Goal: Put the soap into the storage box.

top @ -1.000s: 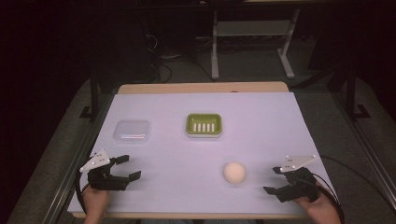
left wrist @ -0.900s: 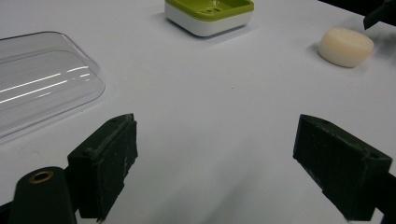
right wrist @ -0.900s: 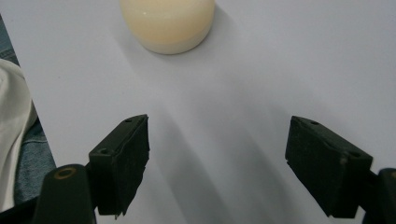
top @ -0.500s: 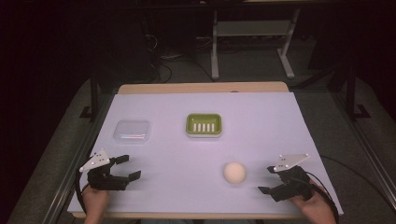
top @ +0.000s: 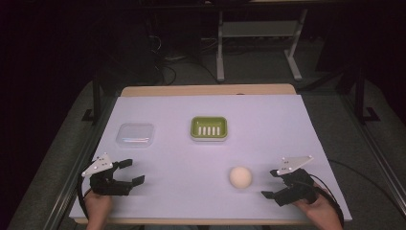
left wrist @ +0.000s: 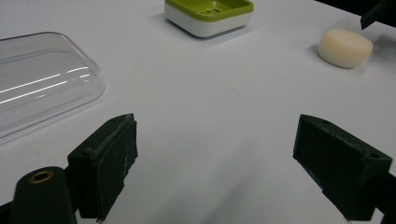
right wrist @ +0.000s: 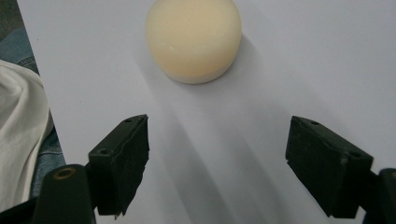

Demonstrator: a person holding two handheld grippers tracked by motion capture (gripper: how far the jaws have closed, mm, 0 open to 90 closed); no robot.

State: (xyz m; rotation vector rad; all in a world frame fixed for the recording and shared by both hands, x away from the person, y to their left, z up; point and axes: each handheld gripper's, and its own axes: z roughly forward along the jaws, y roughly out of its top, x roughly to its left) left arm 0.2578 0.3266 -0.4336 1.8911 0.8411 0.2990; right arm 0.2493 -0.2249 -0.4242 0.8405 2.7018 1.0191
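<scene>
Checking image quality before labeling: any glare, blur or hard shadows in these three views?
High view: table sheet evenly lit, surroundings dark, slight blur around the right gripper. Left gripper view: streaks of glare on the clear lid; the soap and green dish are sharp enough. Right gripper view: soap casts a soft shadow toward the jaws, which stand wide apart and sharp.

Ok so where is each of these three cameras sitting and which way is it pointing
High view: sits above the person's side, looks forward and down on the table; shows both hands, the left gripper and the right gripper.
Left gripper view: rides the left gripper, looks past its open jaws at the clear lid, the green soap dish and the soap.
Right gripper view: rides the right gripper, looks down between its open jaws at the soap.
Shared: the soap lies in all three.
</scene>
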